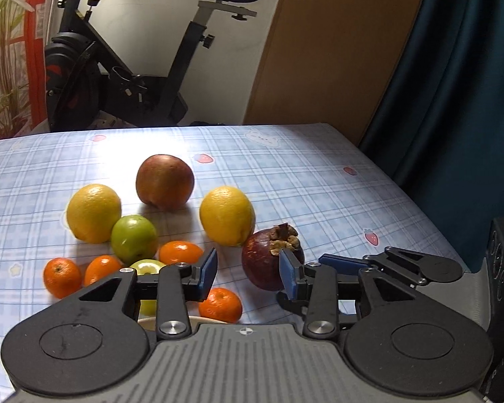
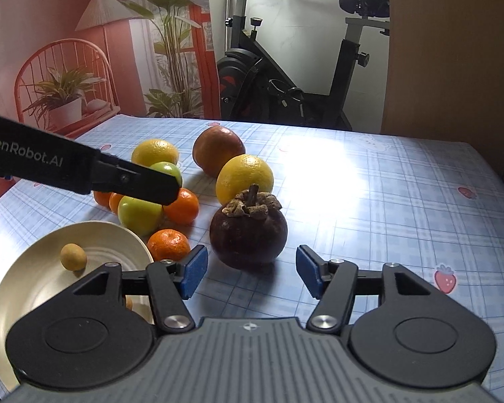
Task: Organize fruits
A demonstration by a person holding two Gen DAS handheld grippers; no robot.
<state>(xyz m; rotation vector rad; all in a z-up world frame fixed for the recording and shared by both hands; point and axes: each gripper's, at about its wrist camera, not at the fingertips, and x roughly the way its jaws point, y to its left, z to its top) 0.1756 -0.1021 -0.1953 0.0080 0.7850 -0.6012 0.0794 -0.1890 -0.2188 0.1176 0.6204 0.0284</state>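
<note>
A pile of fruit lies on the checked tablecloth. A dark purple mangosteen (image 2: 248, 231) sits just ahead of my right gripper (image 2: 252, 272), which is open with its blue pads clear of the fruit. My left gripper (image 1: 248, 273) is open too, with nothing between its pads; the mangosteen (image 1: 268, 262) lies just beyond its right finger. Behind are two yellow citrus fruits (image 1: 226, 215) (image 1: 94, 211), a reddish apple (image 1: 164, 181), green apples (image 1: 134, 236) and several small tangerines (image 1: 220, 304). A cream bowl (image 2: 27, 285) at the near left holds a small yellow fruit (image 2: 73, 257).
The left gripper's black body (image 2: 84, 171) reaches over the fruit pile in the right wrist view. An exercise bike (image 2: 285, 84) stands behind the table's far edge. A dark curtain (image 1: 453, 100) and a wooden panel (image 1: 336, 50) border the right. Bare tablecloth (image 2: 386, 201) stretches to the right.
</note>
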